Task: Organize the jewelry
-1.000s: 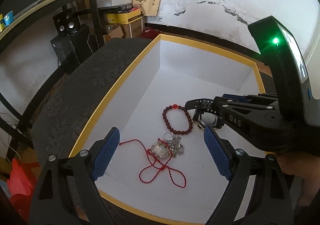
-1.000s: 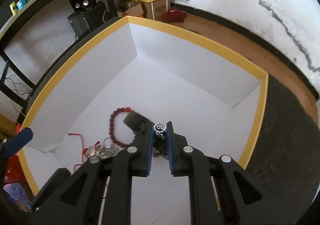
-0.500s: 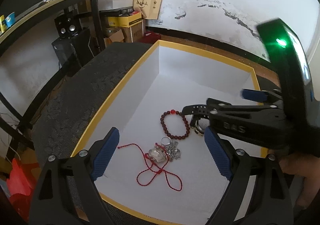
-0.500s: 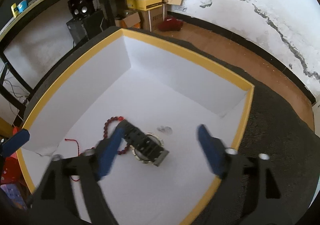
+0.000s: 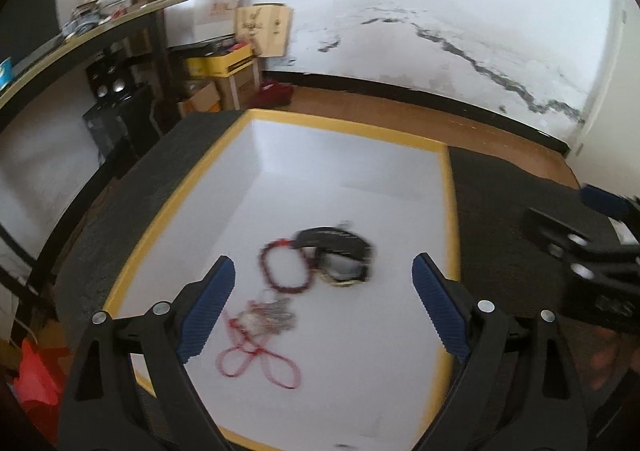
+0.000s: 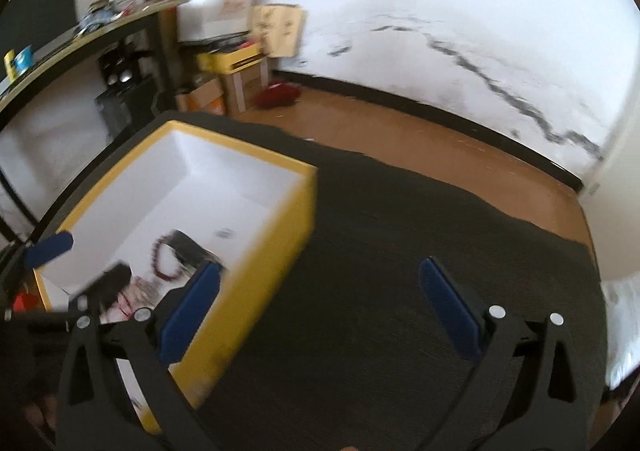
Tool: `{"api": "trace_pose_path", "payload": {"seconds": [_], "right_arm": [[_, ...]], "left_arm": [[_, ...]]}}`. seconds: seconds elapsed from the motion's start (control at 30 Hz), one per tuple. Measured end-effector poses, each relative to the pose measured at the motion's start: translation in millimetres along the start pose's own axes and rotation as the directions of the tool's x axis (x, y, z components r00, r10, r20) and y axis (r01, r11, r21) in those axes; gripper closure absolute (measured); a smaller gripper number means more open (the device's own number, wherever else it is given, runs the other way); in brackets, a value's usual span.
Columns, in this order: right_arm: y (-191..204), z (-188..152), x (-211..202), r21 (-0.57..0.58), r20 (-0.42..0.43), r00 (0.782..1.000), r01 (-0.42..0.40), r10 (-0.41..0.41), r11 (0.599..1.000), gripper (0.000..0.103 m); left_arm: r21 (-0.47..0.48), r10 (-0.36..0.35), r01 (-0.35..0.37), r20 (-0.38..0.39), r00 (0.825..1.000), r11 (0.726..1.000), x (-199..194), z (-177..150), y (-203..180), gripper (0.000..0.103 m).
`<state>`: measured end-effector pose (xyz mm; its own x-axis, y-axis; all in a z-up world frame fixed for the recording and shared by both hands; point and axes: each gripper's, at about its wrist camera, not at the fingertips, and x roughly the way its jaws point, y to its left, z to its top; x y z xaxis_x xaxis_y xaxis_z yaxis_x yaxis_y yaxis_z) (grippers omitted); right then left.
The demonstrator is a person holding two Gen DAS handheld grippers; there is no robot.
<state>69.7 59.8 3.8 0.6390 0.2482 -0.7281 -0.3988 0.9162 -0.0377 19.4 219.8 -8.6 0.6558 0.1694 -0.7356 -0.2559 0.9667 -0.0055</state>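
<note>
In the box, watch lies right of bracelet.

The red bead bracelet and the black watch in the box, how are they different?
The red bead bracelet is a thin open ring of small round beads; the black watch is chunkier, with a wide strap and a pale face. The bracelet lies left of the watch, its edge against it. Both rest on the white floor of the yellow-rimmed box, and neither is held.
</note>
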Motion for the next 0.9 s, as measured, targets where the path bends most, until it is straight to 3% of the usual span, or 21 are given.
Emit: {"api": "trace_pose_path", "payload": {"seconds": [0.2,0.47,0.6,0.7,0.9], "right_arm": [[-80.7,-49.7,-46.6,0.097,0.022,0.993,0.114,-0.117,0.989,0.006],[-168.1,-116.9,-79.2,0.24,-0.05,0.985,0.17,-0.163,0.956,0.006],[-194.0,-138.4,-86.9,0.271,-0.072,0.984,0.179,-0.166,0.946,0.006],[-205.3,-144.0,-84.7,0.288,-0.081,0.98,0.197,-0.182,0.937,0.006],[-197.3,-138.9,-73.1,0.285,-0.091,0.979,0.2,-0.181,0.938,0.006]], "left_arm": [[0.096,-0.048,0.046,0.019,0.999,0.994,-12.5,-6.7,-67.0,0.015],[0.144,-0.094,0.096,-0.021,0.995,0.985,-36.7,-25.7,-150.8,0.012],[0.155,-0.109,0.115,-0.05,0.993,0.981,-40.1,-35.6,-179.3,0.011],[0.183,-0.16,0.175,-0.097,0.982,0.967,-36.5,-43.1,-198.6,0.011],[0.248,-0.204,0.206,-0.035,0.978,0.947,-30.2,-47.3,-207.0,0.007]]}}
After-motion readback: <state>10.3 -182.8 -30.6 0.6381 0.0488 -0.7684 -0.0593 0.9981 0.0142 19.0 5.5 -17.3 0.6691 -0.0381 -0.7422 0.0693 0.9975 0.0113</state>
